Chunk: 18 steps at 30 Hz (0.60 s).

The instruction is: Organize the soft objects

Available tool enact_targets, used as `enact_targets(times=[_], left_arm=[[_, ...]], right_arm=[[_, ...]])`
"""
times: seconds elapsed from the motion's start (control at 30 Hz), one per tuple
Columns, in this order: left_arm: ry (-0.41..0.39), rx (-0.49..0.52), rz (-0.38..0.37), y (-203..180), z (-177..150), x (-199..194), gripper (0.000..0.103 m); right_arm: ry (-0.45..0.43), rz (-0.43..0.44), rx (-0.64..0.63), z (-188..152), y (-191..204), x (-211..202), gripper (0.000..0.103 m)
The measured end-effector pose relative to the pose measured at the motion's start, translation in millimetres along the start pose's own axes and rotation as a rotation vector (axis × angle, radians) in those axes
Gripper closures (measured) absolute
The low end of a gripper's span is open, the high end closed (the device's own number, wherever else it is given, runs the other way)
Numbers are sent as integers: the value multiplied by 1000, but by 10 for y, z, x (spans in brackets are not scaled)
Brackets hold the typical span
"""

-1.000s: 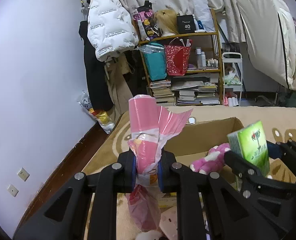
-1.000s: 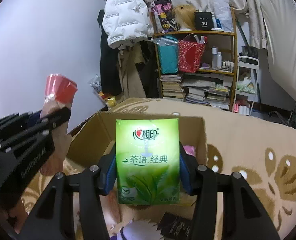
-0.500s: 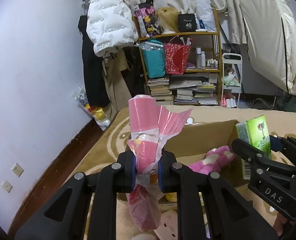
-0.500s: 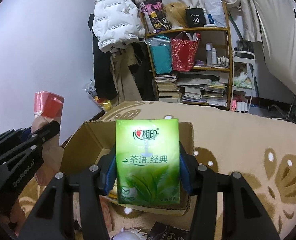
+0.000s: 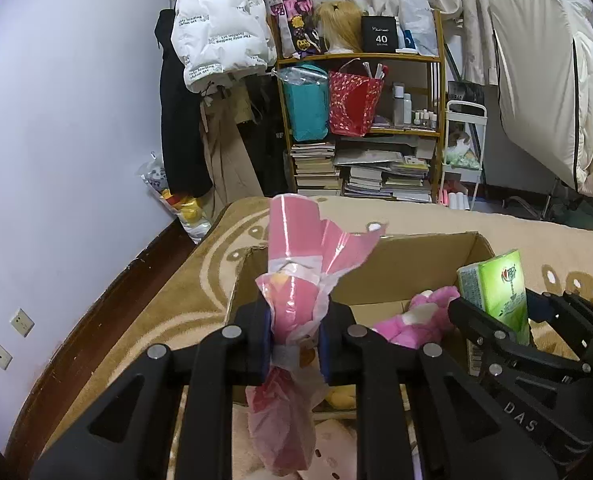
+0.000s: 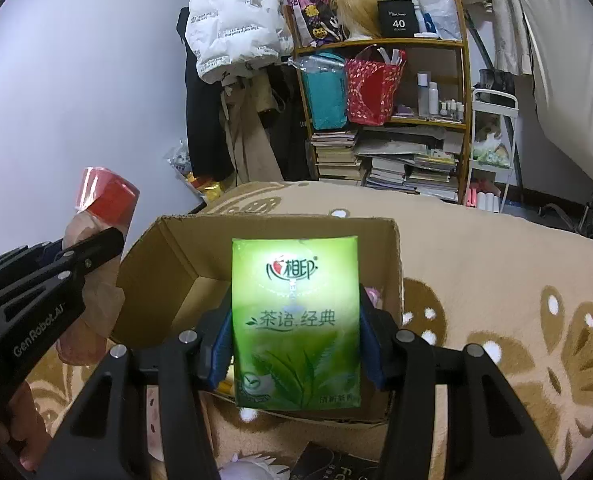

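The left gripper was clamped on a pink plastic-wrapped roll, its blue pads pressing the wrapping from both sides. The roll stood upright between the fingers, its loose wrapper hanging below them and a torn flap sticking out to the right near the top. The right gripper was closed on a green tissue pack, held upright with its printed face toward the camera — blue pads touched both narrow sides.

Both held things hung over an open cardboard box that sat on a beige patterned rug. In the left wrist view the roll was over the box's left part and the tissue pack showed at the right wall, with the right gripper gripping it from the side. A pink plush toy lay inside the box, between the two grippers. In the right wrist view the left gripper came in from the left edge, beside the box's left wall, with the roll's top rising above it.

Just below the right gripper, at the bottom edge, lay a dark flat object and something pale, both too cut off to tell what they were.

Beyond the rug stood a wooden shelf — books stacked low, a teal bag and a red bag above. A white puffer jacket hung to its left against the pale wall.
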State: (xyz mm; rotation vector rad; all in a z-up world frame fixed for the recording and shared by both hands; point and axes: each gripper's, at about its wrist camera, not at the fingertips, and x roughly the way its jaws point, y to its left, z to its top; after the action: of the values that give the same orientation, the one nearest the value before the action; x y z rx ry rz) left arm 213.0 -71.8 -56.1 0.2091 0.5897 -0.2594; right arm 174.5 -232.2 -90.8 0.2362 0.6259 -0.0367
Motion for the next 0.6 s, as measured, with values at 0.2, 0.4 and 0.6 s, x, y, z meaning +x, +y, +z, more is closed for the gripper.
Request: enact_targets(times=[0.2,0.4,0.6], left_arm=[[24,-28,-5,28,-12,72,70],[-6,-48,47,128,2,7,32],[0,-62,90,236,10,-52,9]], right_arm=[[4,1,-3,2,-7,30,47],[-11,7,7,14,-6,27,35],[-45,7,23,41,-30,-107,13]])
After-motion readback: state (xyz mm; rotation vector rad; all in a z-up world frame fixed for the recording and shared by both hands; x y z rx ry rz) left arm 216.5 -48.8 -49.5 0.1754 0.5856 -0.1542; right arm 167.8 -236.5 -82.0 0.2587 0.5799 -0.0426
